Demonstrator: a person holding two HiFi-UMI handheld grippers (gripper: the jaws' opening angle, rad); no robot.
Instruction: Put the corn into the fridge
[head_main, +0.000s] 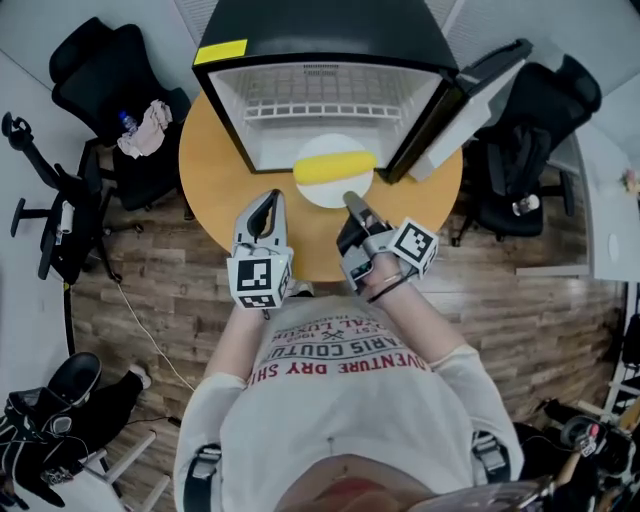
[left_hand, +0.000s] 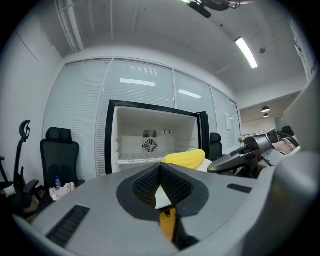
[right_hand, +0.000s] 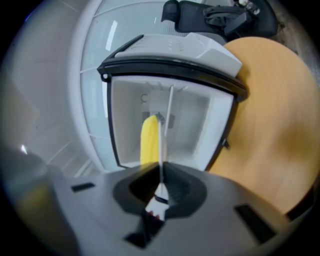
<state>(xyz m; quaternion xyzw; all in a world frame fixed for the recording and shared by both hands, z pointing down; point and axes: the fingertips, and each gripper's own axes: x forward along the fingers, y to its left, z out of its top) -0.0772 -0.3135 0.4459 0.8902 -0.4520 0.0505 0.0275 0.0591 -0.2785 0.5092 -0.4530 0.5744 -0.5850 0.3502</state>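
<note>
A yellow corn cob (head_main: 335, 166) lies on a white plate (head_main: 330, 192) just in front of the open mini fridge (head_main: 330, 100), whose door (head_main: 470, 100) swings out to the right. My right gripper (head_main: 349, 199) is shut on the plate's near rim. In the right gripper view the plate (right_hand: 166, 112) shows edge-on between the jaws of the right gripper (right_hand: 161, 170), with the corn (right_hand: 148, 142) beside it. My left gripper (head_main: 274, 197) hovers shut and holding nothing, just left of the plate. The left gripper view shows the corn (left_hand: 185, 158) ahead, past the tips of the left gripper (left_hand: 160, 166).
The fridge stands on a round wooden table (head_main: 215, 180) and has a wire shelf (head_main: 320, 105) inside. Black office chairs flank the table, one on the left with a cloth and a bottle (head_main: 145, 130) and one on the right (head_main: 530, 150). The floor is wood plank.
</note>
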